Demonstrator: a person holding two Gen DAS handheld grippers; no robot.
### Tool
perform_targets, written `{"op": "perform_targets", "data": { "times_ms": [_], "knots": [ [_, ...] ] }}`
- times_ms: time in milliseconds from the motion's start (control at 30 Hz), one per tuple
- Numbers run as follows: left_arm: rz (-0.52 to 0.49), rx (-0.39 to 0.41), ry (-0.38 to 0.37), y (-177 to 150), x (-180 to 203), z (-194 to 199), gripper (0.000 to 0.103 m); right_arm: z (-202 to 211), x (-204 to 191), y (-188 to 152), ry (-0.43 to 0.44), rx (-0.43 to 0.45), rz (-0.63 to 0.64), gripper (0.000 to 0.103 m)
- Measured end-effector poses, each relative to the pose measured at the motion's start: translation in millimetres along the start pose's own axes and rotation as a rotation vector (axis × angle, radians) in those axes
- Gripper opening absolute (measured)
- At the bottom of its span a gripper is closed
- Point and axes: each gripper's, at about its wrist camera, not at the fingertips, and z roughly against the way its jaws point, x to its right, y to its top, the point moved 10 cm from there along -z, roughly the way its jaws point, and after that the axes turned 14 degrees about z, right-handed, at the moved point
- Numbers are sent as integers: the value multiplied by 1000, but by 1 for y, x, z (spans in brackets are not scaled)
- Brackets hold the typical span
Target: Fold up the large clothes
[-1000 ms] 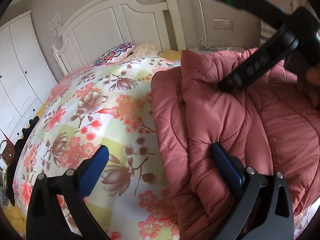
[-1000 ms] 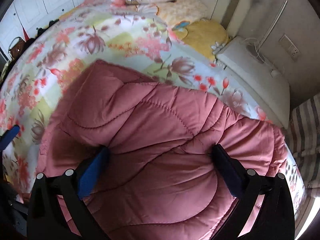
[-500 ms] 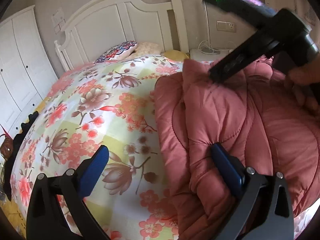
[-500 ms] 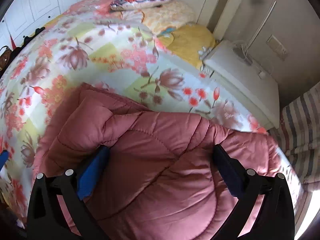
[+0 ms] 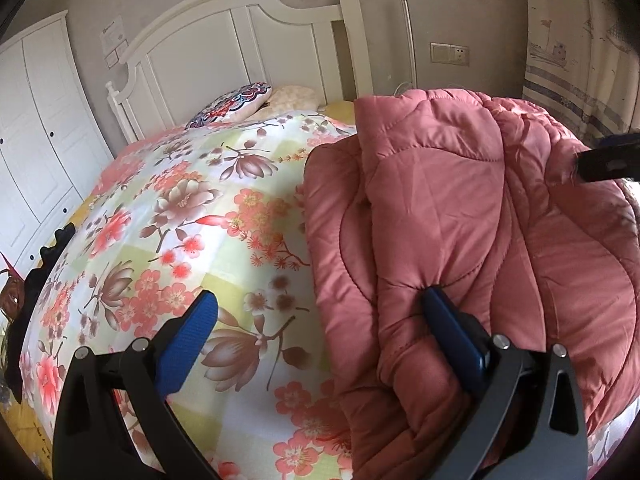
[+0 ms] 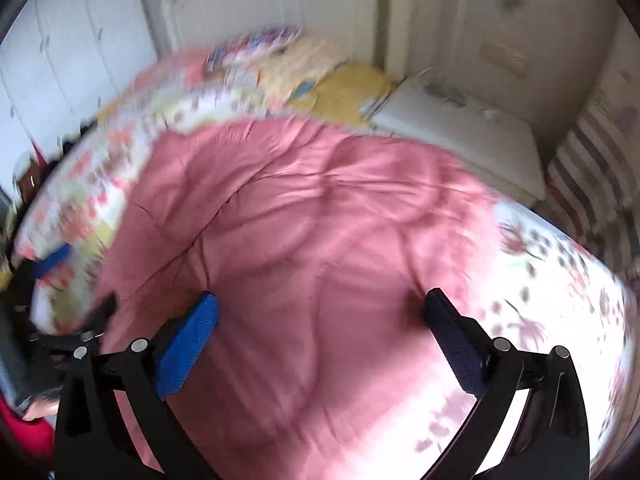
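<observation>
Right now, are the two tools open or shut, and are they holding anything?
Left tool: open, holding nothing; one finger presses the pink jacket.
Right tool: open, above the jacket, holding nothing.

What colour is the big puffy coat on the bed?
The coat is dusty pink with curved quilting lines, clearest in the left wrist view.

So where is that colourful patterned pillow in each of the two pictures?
Left wrist view: the patterned pillow lies upper centre-left, at the foot of the white headboard, beyond the floral bedspread.
Right wrist view: the same pillow is near the top, left of centre, blurred.
Shared landmark: the pink quilted coat lies nearer the camera than the pillow in both views.
</observation>
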Motion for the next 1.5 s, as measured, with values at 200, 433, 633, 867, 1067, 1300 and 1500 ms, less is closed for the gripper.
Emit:
{"op": "perform_targets", "data": {
  "times_ms": [200, 433, 633, 867, 1067, 1300, 1500],
  "knots": [
    [-23, 11, -3, 1, 2, -1, 101, 30, 17, -88, 170, -24, -238, 99],
    [-31, 18, 2, 1, 3, 0, 101, 3, -14, -92, 464, -47, -407, 99],
    [-29, 20, 2, 2, 2, 0, 101, -8, -29, -73, 382, 6, -348, 89],
    [-39, 11, -20, 3, 15, -3, 101, 10, -32, -77, 357, 52, -331, 69],
    [-43, -6, -58, 0, 34, -2, 101, 25, -24, -90, 348, 66, -351, 67],
    [-80, -22, -116, -11, 86, 7, 101, 54, 9, -117, 283, 78, -402, 66],
    [-139, -20, -188, -23, 157, 21, 101, 95, 55, -160, 192, 106, -462, 55]
  ]
}}
